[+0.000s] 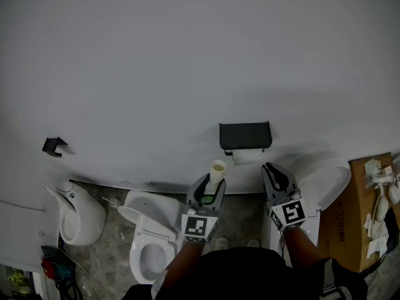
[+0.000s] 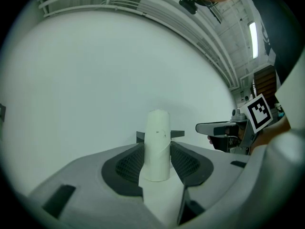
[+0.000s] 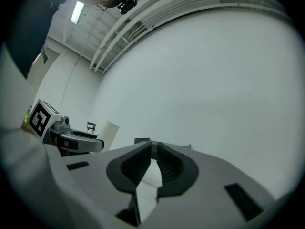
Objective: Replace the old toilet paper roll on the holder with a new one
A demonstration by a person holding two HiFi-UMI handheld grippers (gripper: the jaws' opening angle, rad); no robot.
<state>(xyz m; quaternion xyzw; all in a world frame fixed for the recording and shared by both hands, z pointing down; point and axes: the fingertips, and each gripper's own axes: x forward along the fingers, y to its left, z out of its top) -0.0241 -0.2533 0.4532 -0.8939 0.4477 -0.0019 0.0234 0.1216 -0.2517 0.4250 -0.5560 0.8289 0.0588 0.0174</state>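
A black paper holder [image 1: 245, 135] is fixed to the white wall, with white paper [image 1: 248, 157] showing under its cover. My left gripper [image 1: 210, 186] is shut on a bare cream cardboard tube [image 1: 217, 172], which stands upright between the pads [image 2: 183, 163] just left of and below the holder. In the left gripper view the tube [image 2: 157, 142] hides most of the holder [image 2: 177, 133]. My right gripper [image 1: 270, 169] sits right below the holder's right end, its jaws nearly together [image 3: 152, 149]. A thin white strip shows in the gap behind the tips; I cannot tell what it is.
A white toilet [image 1: 150, 236] stands below the left gripper and a urinal [image 1: 78, 214] further left. Under the right gripper is a toilet with a raised lid [image 1: 322, 180], beside a cardboard box [image 1: 369, 211]. A small black bracket [image 1: 55, 145] is on the wall at left.
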